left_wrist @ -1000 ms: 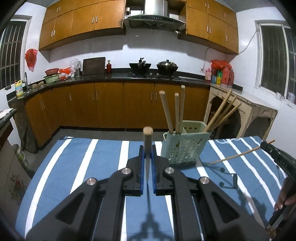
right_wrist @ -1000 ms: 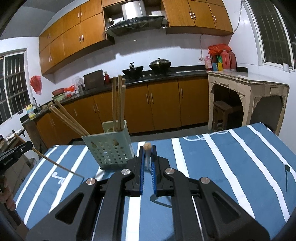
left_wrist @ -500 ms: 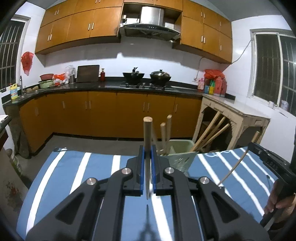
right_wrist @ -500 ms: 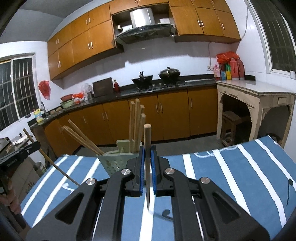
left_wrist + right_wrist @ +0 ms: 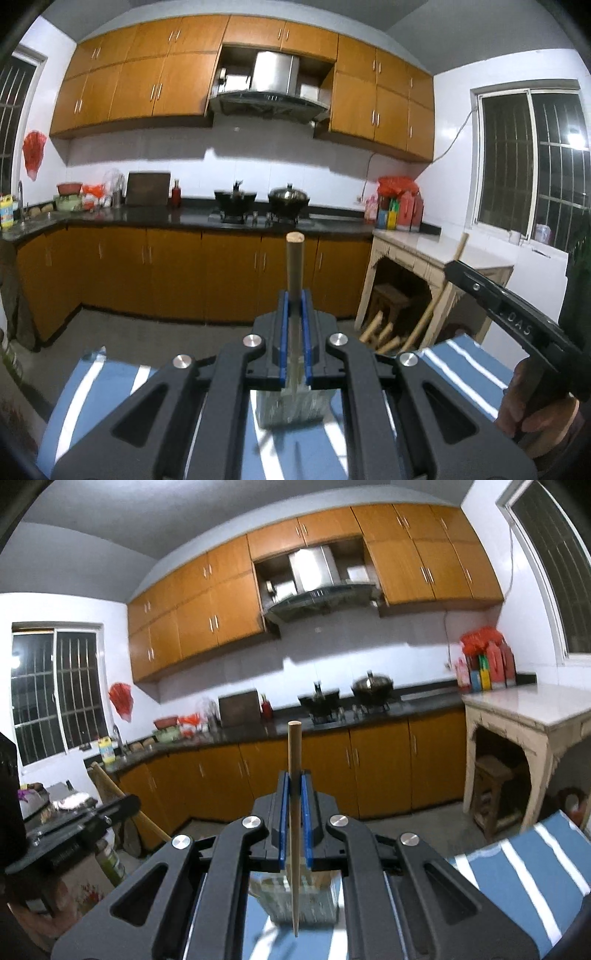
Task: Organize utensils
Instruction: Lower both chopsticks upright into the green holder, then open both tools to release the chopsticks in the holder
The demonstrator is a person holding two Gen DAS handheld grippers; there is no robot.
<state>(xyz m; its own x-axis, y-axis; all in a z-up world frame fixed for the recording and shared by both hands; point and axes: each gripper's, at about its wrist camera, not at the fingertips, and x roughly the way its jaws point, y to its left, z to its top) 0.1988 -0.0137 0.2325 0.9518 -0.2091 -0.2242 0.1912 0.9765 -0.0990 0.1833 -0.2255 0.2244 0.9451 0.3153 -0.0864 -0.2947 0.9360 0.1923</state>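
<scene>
Mid-transfer: left tongs (image 5: 294, 328) clamped one wooden chopstick (image 5: 294, 266), right tongs (image 5: 294, 812) another (image 5: 294, 812); next, lowering into pale-green perforated holder (image 5: 314, 901).

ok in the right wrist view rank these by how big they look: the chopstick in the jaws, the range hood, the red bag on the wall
1. range hood
2. chopstick, long but thin; nearness to the camera inflates it
3. red bag
</scene>
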